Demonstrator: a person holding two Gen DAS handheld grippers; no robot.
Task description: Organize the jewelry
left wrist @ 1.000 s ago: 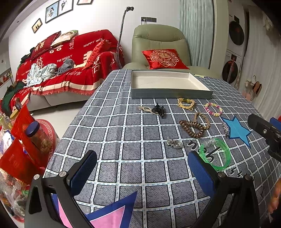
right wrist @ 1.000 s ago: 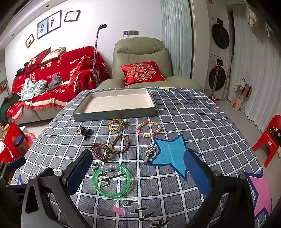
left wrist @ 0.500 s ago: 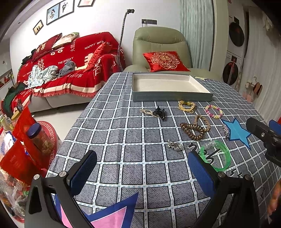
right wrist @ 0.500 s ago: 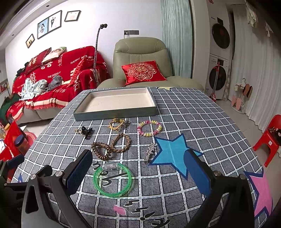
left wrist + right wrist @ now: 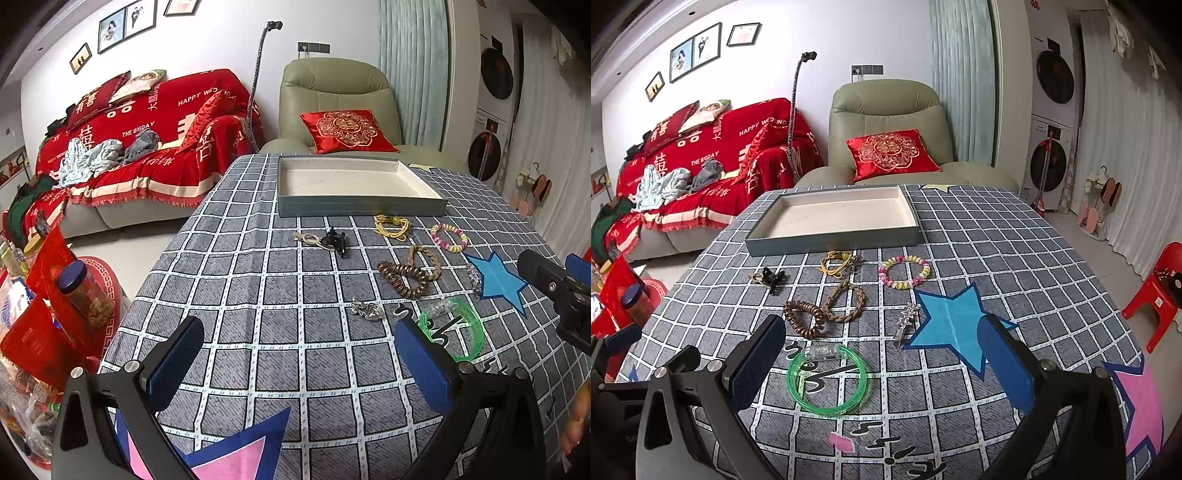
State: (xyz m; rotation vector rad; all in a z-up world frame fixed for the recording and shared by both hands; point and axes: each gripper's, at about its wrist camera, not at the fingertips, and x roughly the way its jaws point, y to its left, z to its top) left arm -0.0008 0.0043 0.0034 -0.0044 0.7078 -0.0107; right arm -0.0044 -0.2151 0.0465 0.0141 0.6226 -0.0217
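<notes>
An empty grey tray [image 5: 834, 242] [image 5: 358, 209] stands at the table's far side. In front of it lie a black hair clip [image 5: 771, 277], a yellow cord bracelet [image 5: 835, 263], a pastel bead bracelet [image 5: 904, 271], a braided bracelet [image 5: 846, 301], a brown coil band [image 5: 803, 317], a silver clip [image 5: 905, 323], a green bangle [image 5: 827, 380] and a small silver charm [image 5: 367, 309]. My right gripper [image 5: 882, 365] is open and empty, just above the green bangle. My left gripper [image 5: 299, 365] is open and empty, near the table's front left.
The checked tablecloth [image 5: 1015, 258] has blue [image 5: 955, 321] and pink star patches [image 5: 1141, 398]. A green armchair [image 5: 886, 122] stands behind the table, a red sofa [image 5: 147, 140] at left. Jars and red bags [image 5: 55, 295] stand off the left edge, a red stool [image 5: 1160, 291] at right.
Both grippers have drawn back and risen slightly, so the jewelry looks a little farther away. Nothing on the table has moved.
</notes>
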